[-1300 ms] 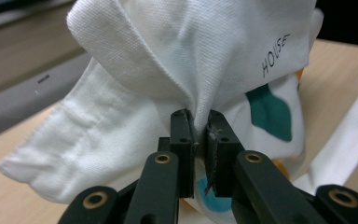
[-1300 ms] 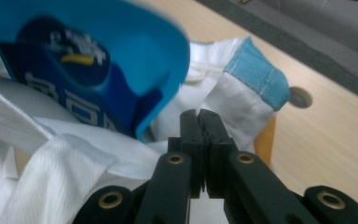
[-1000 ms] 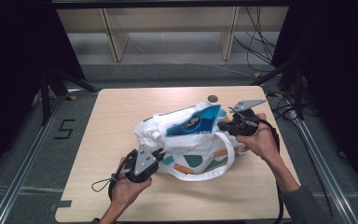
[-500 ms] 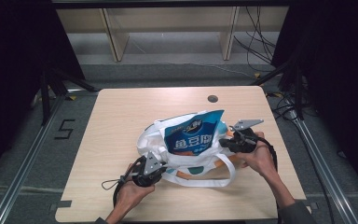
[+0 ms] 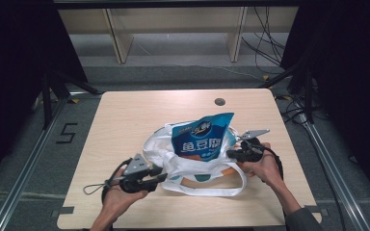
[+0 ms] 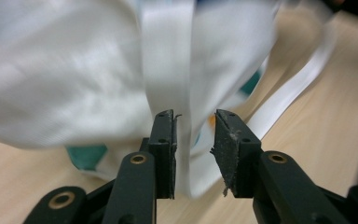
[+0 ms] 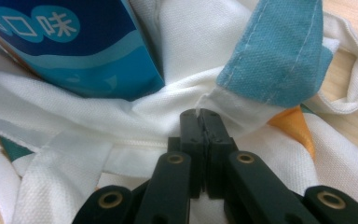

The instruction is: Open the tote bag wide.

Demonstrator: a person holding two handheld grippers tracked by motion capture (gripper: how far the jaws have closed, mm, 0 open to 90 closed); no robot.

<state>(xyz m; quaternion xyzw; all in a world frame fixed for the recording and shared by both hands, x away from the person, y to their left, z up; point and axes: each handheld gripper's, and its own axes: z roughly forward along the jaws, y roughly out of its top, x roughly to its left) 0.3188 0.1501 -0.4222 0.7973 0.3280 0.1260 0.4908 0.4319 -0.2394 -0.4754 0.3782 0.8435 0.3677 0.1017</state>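
A white cloth tote bag (image 5: 192,166) with teal and orange patches lies crumpled at the near middle of the bench (image 5: 125,120), its long white strap (image 5: 217,190) looping toward the near edge. Standing out of its mouth is a blue snack pouch (image 5: 201,138), tilted slightly right, printed with large white Chinese characters reading 鱼豆腐 under a smaller logo too small to read. In the right gripper view the bag's weave, a folded teal flap (image 7: 279,56) and an orange patch (image 7: 296,128) lie just beside the pouch's glossy blue corner (image 7: 88,51). The right gripper (image 5: 236,154), held level and pointing left at the bag's right side, has its fingers pressed together on a pinch of white cloth at the rim. The left gripper (image 5: 161,177), low at the bag's near left and pointing right, has just been opening its fingers: they stand narrowly apart with a white strap (image 6: 186,116) running between them, not clamped. Both forearms come in from the near edge.
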